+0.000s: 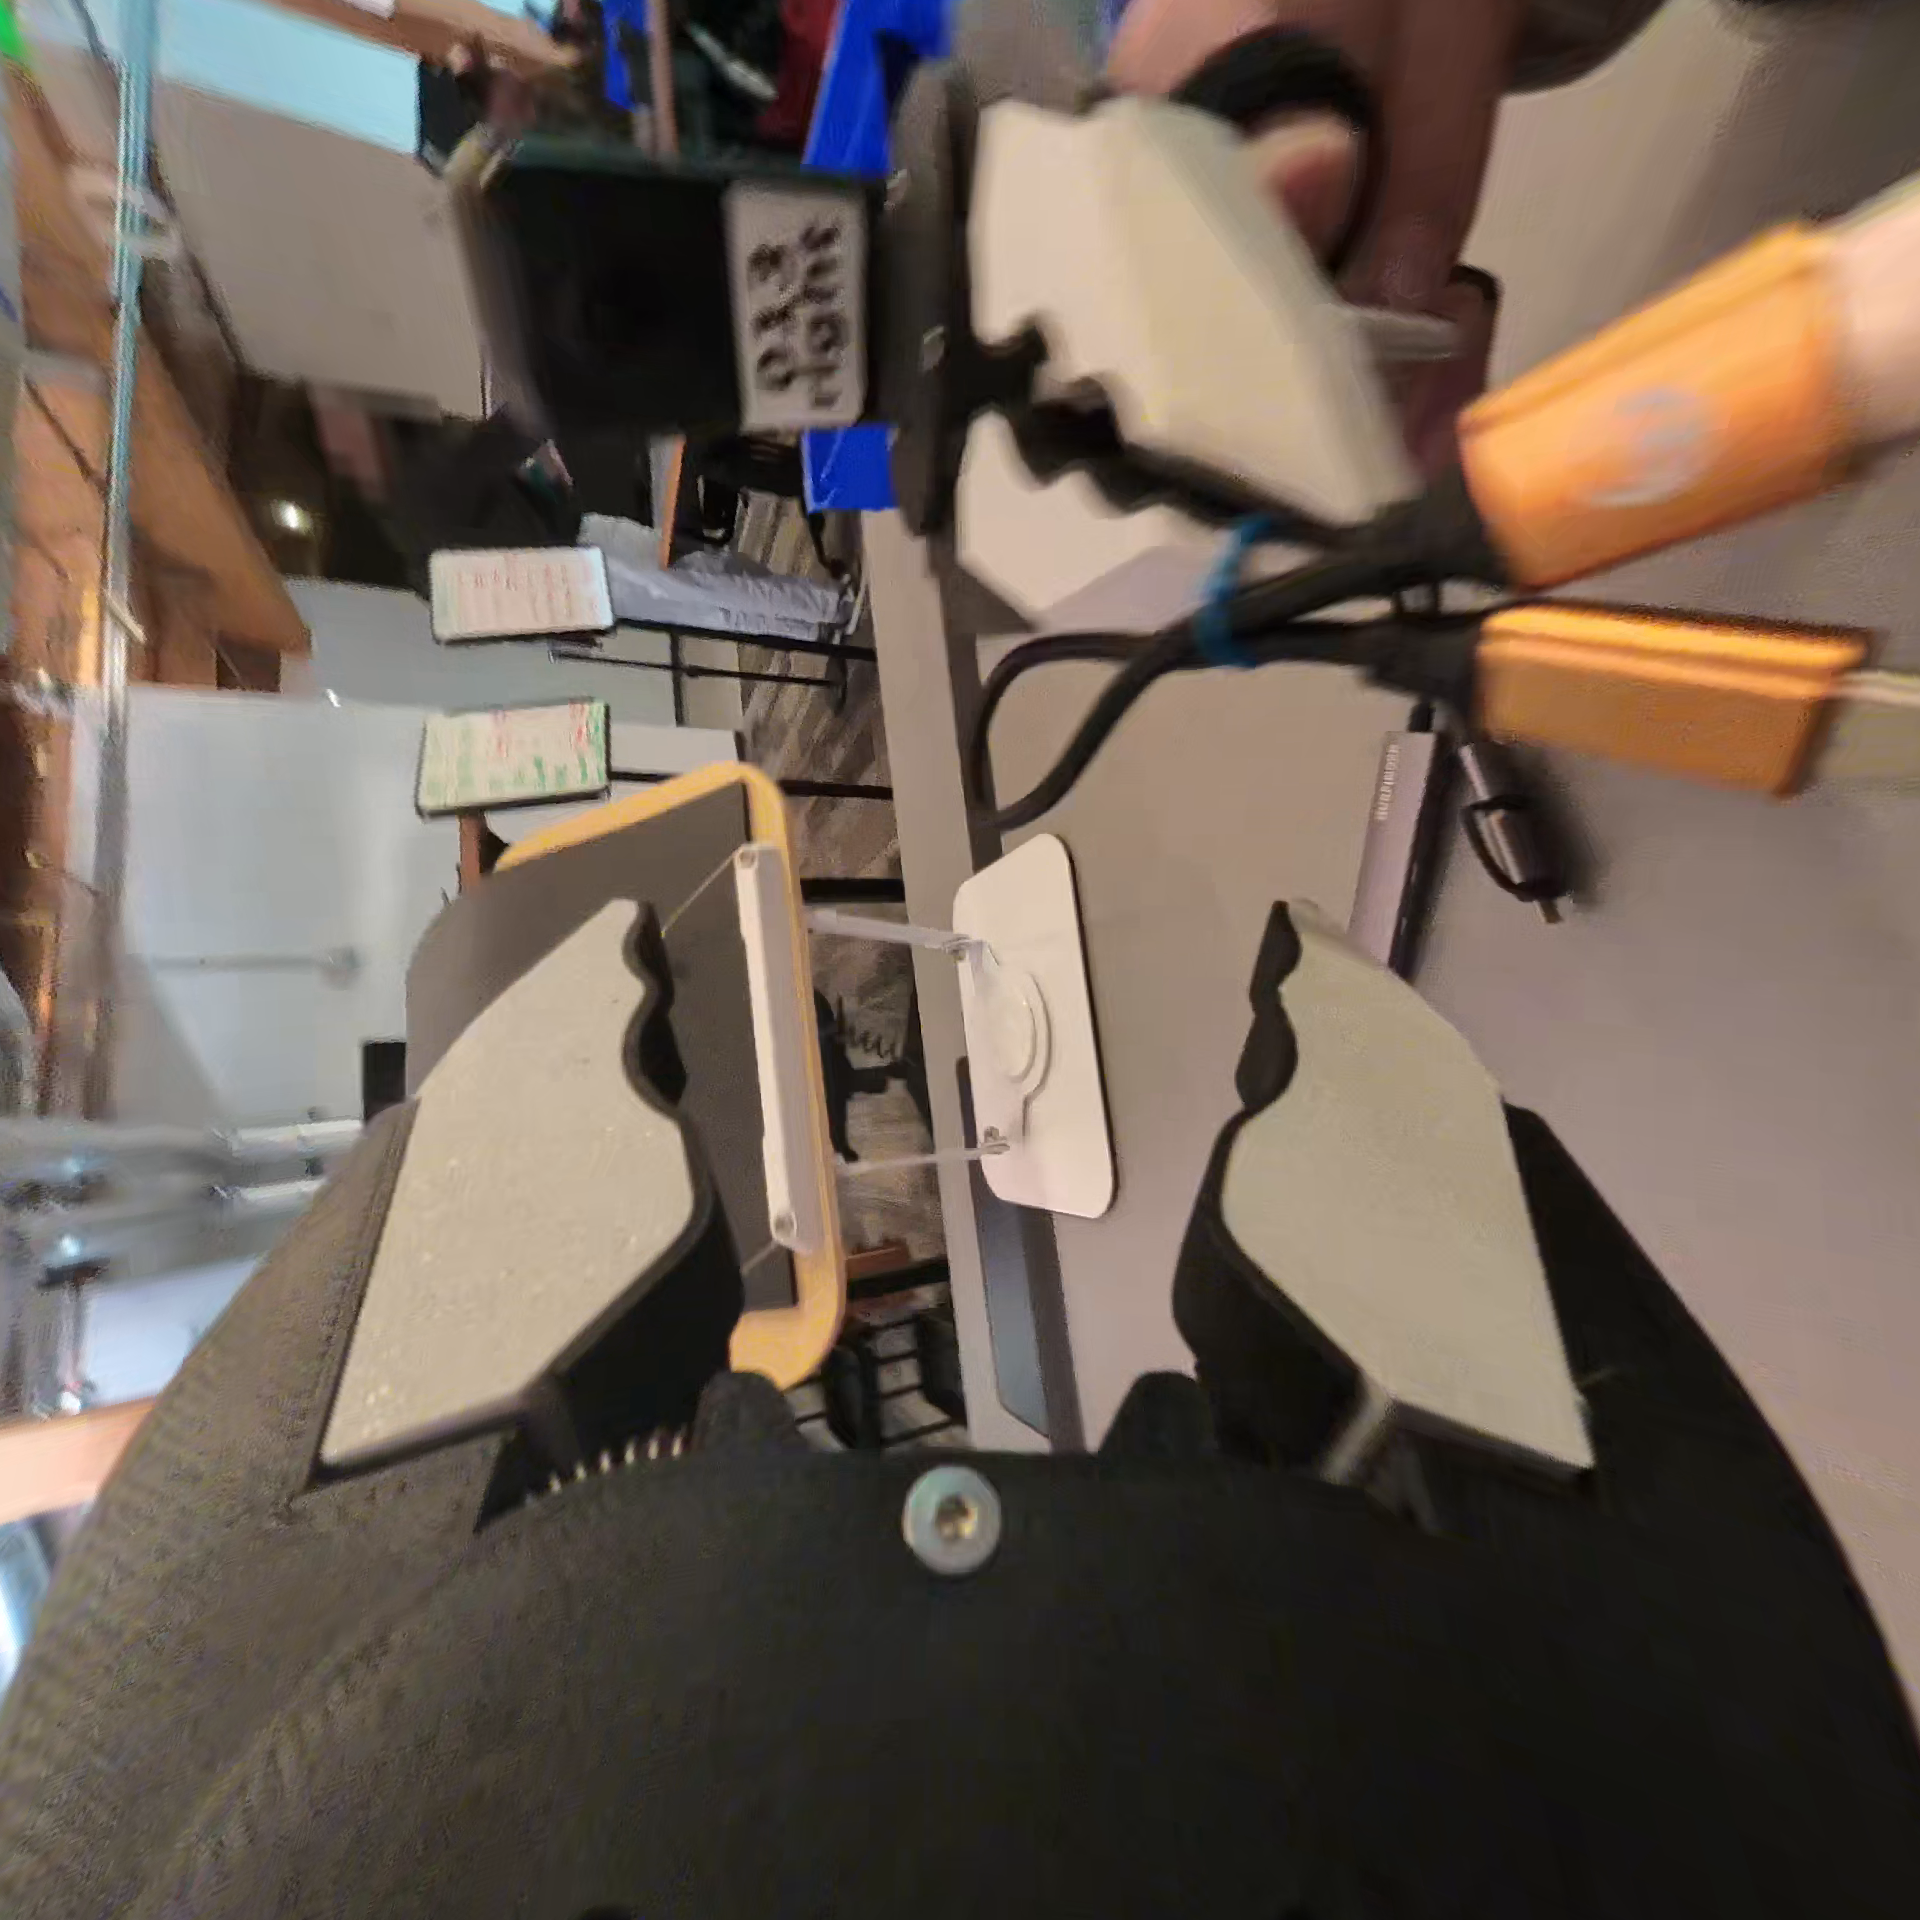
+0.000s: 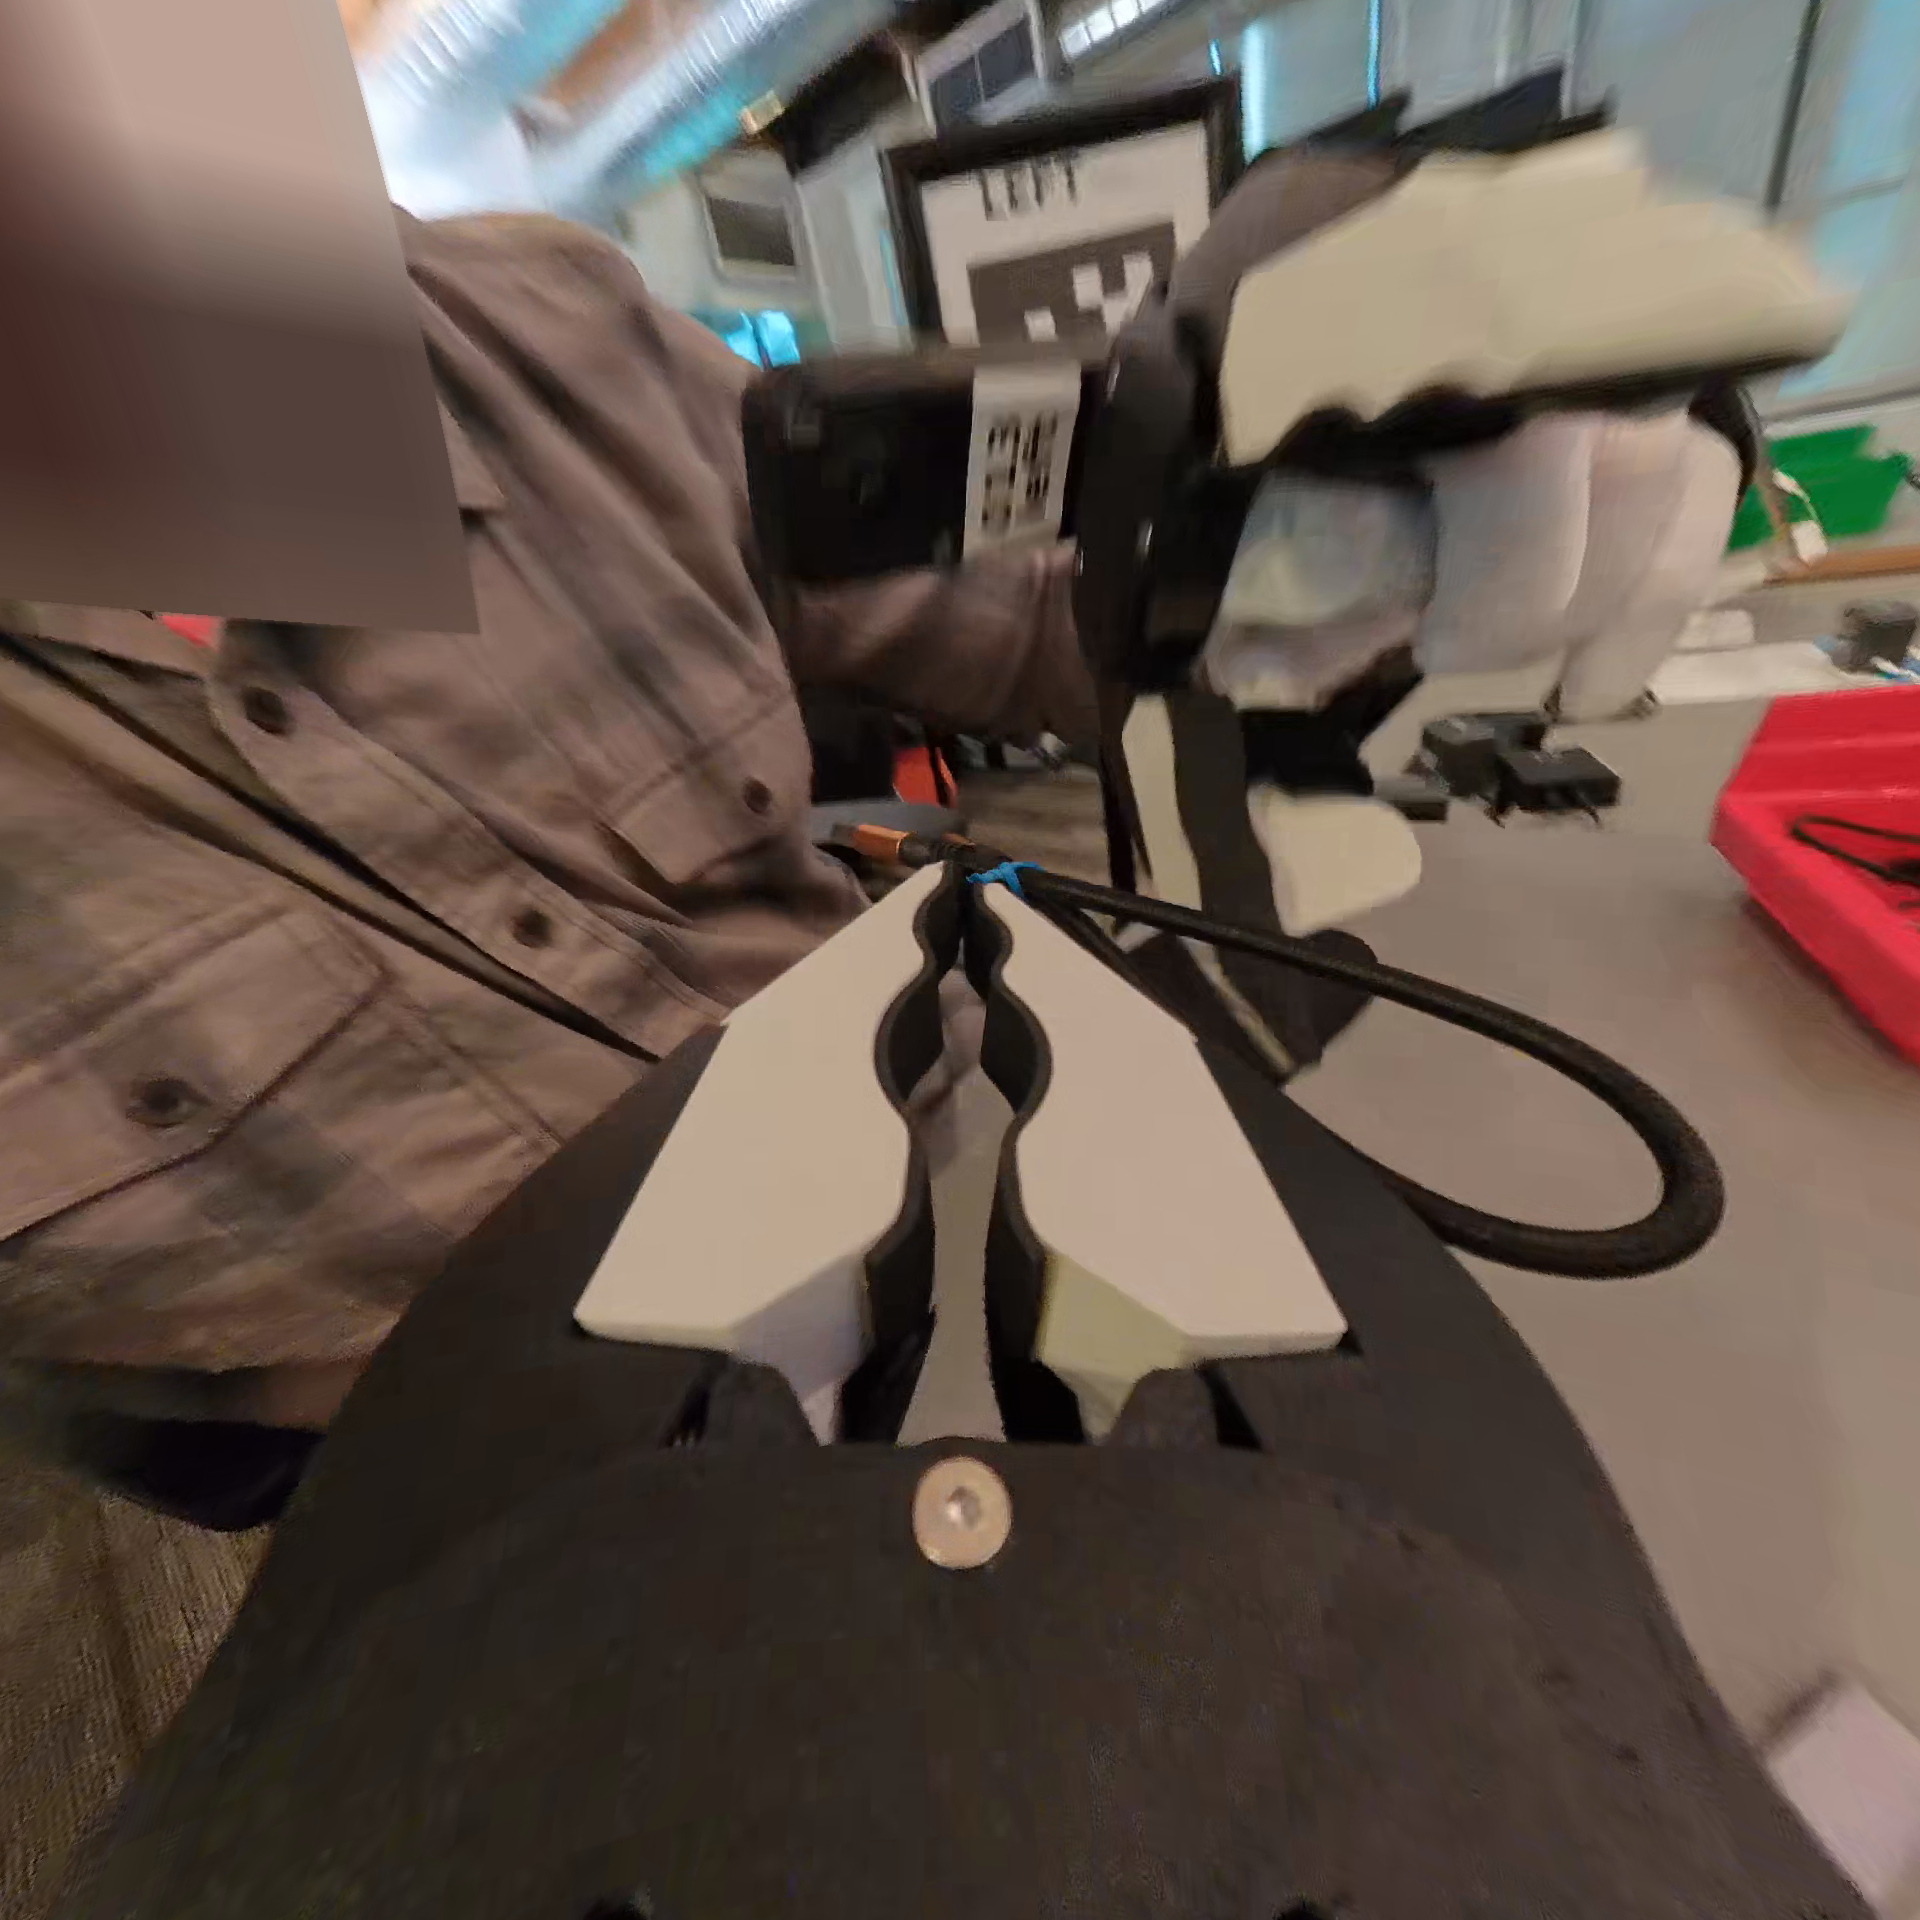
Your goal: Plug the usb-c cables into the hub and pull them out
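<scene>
Here the left gripper point(image 1: 956, 1029), with black body and pale grey wavy-edged finger pads, stands with its jaws spread wide and nothing between them; it touches nothing and hangs over the grey tabletop point(image 1: 1662, 1143), seen in a view rolled onto its side. The right gripper point(image 2: 961, 883), of the same build, has its jaws drawn nearly together at the tips, pinching the black braided usb-c cables point(image 2: 1455, 1013) just beside a small blue tie point(image 2: 1000, 875) that binds them. Beyond the tips one orange metal plug housing point(image 2: 878, 837) pokes out toward the person's grey button shirt point(image 2: 416, 883). From there the cable sweeps right in a loop over the table and curls back toward the gripper body. In the left wrist view the same bundle shows with two orange plug housings point(image 1: 1662, 405) fanning out from the blue tie, held clear of the table. The slim grey metal hub point(image 1: 1397, 847) lies flat on the tabletop just beyond the left gripper's right finger, with a short dark connector point(image 1: 1501, 831) lying right beside it; whether that is plugged in I cannot tell. A white rounded plate point(image 1: 1039, 1023) rests at the table edge. At the right edge of the right wrist view a red plastic bin point(image 2: 1829, 831) holds a thin black wire.
</scene>
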Demonstrator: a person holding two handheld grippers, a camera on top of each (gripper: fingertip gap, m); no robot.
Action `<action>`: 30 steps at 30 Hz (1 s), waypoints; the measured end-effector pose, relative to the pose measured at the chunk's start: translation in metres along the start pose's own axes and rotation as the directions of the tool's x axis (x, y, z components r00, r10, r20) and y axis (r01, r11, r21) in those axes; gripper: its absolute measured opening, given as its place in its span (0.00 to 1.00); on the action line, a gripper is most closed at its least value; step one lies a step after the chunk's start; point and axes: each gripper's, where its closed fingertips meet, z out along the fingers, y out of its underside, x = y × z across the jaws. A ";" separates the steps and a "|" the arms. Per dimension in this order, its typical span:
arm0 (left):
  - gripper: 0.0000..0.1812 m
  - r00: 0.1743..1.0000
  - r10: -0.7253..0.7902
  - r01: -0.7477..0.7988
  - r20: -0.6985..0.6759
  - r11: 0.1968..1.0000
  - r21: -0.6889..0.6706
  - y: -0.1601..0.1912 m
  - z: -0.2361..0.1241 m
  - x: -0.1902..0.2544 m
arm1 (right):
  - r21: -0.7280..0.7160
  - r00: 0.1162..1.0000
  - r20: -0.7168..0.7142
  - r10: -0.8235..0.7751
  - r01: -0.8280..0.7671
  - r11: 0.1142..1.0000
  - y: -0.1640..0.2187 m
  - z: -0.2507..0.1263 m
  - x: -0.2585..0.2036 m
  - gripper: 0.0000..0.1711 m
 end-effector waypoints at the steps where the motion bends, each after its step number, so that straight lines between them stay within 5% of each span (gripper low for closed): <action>1: 0.58 0.999 0.040 -0.040 0.006 0.999 0.010 -0.006 0.004 0.005 | 0.034 1.000 0.020 0.012 -0.013 0.999 -0.003 0.000 0.000 0.00; 6: 0.41 0.996 0.089 -0.089 -0.014 0.996 0.030 -0.017 0.029 0.030 | 0.152 0.987 0.160 -0.001 -0.024 0.988 -0.013 0.005 -0.020 0.00; 10: 0.04 0.999 0.034 -0.030 -0.038 0.995 0.098 -0.027 0.038 0.043 | 0.131 0.984 0.177 0.013 -0.037 0.991 -0.005 0.011 -0.022 0.00; 16: 0.02 0.938 -0.189 0.200 -0.291 0.980 0.008 -0.009 0.038 0.072 | 0.073 1.000 -0.013 -0.006 0.007 0.997 -0.003 -0.005 -0.006 0.00; 23: 0.02 0.449 -0.603 0.677 -0.659 0.711 -0.189 -0.031 0.000 0.117 | -0.271 0.867 -0.463 -0.181 0.056 0.961 0.009 -0.047 0.047 0.00; 30: 0.03 0.044 -0.642 0.944 -0.766 0.278 -0.179 -0.085 -0.017 0.084 | -0.574 0.689 -0.562 -0.458 0.073 0.815 0.030 -0.048 0.072 0.00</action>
